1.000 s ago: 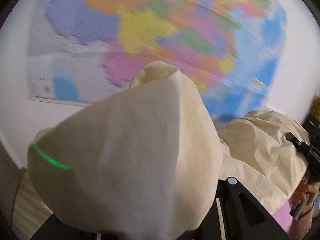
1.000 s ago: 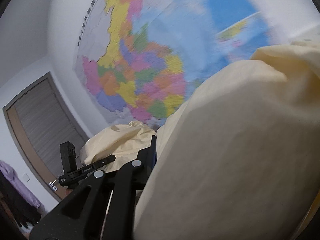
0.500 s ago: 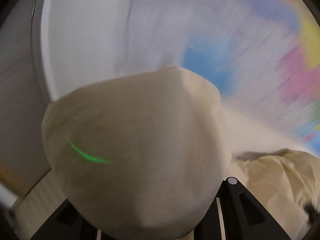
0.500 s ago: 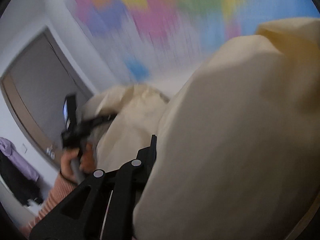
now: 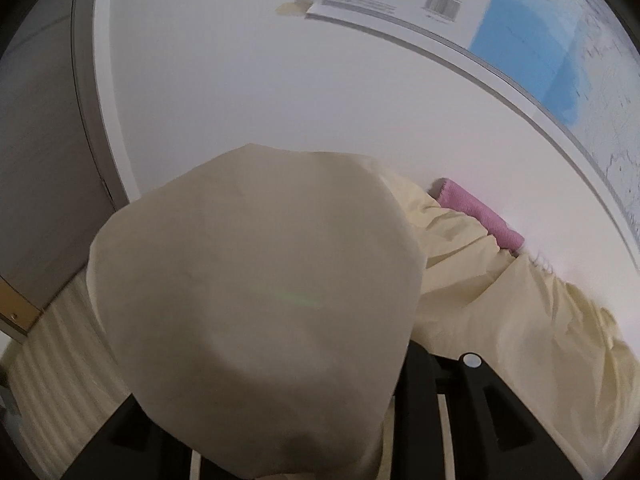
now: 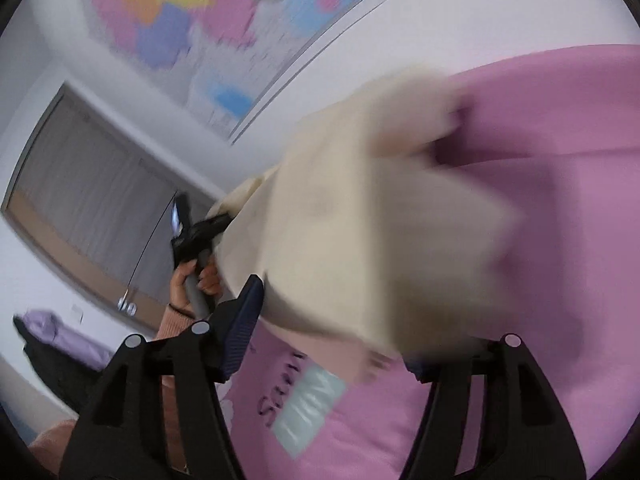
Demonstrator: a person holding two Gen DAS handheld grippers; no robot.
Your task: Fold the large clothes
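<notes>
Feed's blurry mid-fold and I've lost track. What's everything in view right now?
cream garment: one, cream, draped over the left tool
pink fabric: one, pink with lettering, beneath the garment
wall map: one, multicoloured, on the white wall
door: one, grey, below the map
purple clothing: one pile, lilac, near the door
left tool: black, gripping the garment
left hand: holding that tool
right tool: black, open

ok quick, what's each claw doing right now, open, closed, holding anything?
Left claw: closed on the cream garment.
Right claw: open, with the garment's blurred edge between its fingers, apparently just let go.
</notes>
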